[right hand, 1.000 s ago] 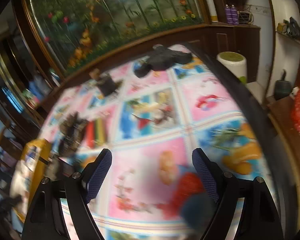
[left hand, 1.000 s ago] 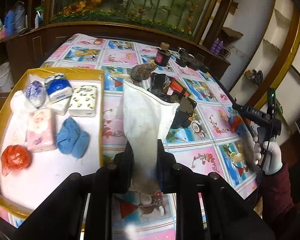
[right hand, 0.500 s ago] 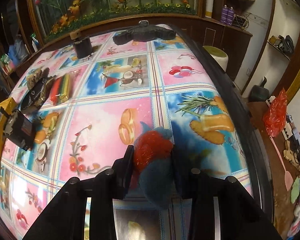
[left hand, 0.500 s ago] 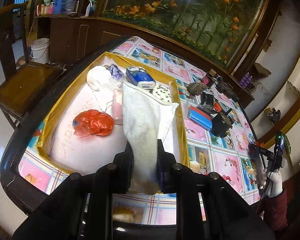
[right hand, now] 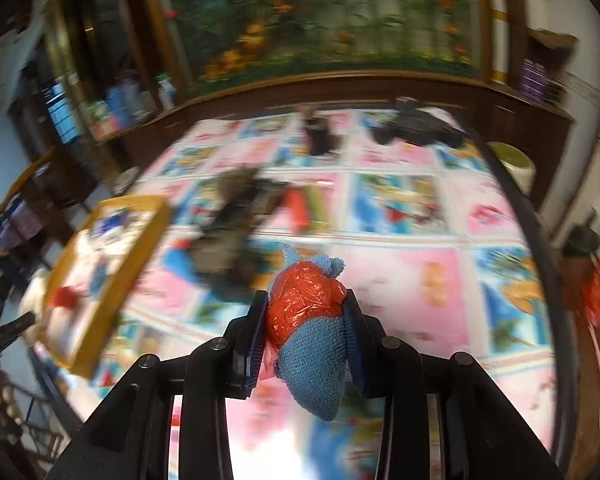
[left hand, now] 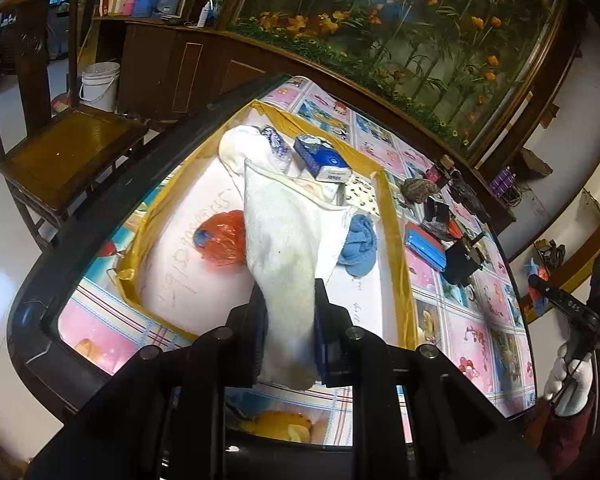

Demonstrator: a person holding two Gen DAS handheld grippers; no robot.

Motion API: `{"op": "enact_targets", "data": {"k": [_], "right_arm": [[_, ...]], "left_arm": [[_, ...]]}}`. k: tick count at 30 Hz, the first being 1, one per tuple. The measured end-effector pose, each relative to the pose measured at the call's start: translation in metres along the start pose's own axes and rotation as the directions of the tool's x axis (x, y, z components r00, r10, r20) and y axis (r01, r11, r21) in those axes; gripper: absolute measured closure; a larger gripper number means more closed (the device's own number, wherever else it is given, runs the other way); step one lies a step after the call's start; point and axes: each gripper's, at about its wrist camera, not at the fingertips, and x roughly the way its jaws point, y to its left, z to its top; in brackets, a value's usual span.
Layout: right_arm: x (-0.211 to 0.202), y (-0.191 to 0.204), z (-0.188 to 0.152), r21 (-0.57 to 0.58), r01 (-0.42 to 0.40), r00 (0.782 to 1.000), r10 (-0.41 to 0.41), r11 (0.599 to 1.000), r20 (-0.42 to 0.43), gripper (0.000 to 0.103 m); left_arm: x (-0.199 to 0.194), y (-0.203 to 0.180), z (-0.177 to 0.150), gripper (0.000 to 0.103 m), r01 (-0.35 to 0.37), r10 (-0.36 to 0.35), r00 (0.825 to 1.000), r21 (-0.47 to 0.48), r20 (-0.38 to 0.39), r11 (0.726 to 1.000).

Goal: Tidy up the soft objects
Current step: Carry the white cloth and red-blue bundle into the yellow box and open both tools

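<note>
My left gripper (left hand: pixel 290 304) is shut on a white cloth (left hand: pixel 288 240) and holds it above the near part of a yellow-rimmed tray (left hand: pixel 400 256). In the tray lie a red plastic bundle (left hand: pixel 222 240), a blue cloth (left hand: pixel 360 244), a white cloth (left hand: pixel 240 148) and tissue packs (left hand: pixel 320 160). My right gripper (right hand: pixel 306 320) is shut on a blue cloth with a red plastic bag (right hand: pixel 306 304), lifted above the table. It also shows at the right of the left wrist view (left hand: pixel 540 284). The tray shows blurred at the left of the right wrist view (right hand: pixel 112 280).
The table (left hand: pixel 476 312) has a colourful picture cloth. Dark hard objects (left hand: pixel 460 260), a blue-red box (left hand: pixel 424 242), a brown bundle (left hand: pixel 418 190) and a small bottle (left hand: pixel 440 168) sit right of the tray. A wooden chair (left hand: pixel 72 140) stands at the left.
My left gripper has swung the white cloth left, from above the table to above the tray. My right gripper closed on the blue cloth and red bag and lifted it, moving left.
</note>
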Motion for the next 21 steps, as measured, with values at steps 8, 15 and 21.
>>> {"op": "enact_targets", "data": {"k": [8, 15, 21], "right_arm": [[0.021, 0.154, 0.012, -0.211, -0.3, 0.953, 0.28, 0.931, -0.12, 0.069], [0.079, 0.257, 0.008, -0.271, -0.421, 0.893, 0.343, 0.865, -0.293, 0.069], [0.142, 0.297, -0.007, -0.265, -0.416, 0.864, 0.288, 0.87, -0.413, 0.066]], "left_arm": [[0.028, 0.033, 0.023, 0.086, -0.086, 0.084, 0.995, -0.02, -0.057, 0.996], [0.056, 0.049, 0.041, 0.077, -0.066, 0.06, 0.992, -0.048, -0.115, 0.997], [0.028, 0.059, 0.043, 0.042, 0.028, -0.032, 0.999, -0.135, -0.027, 0.99]]}}
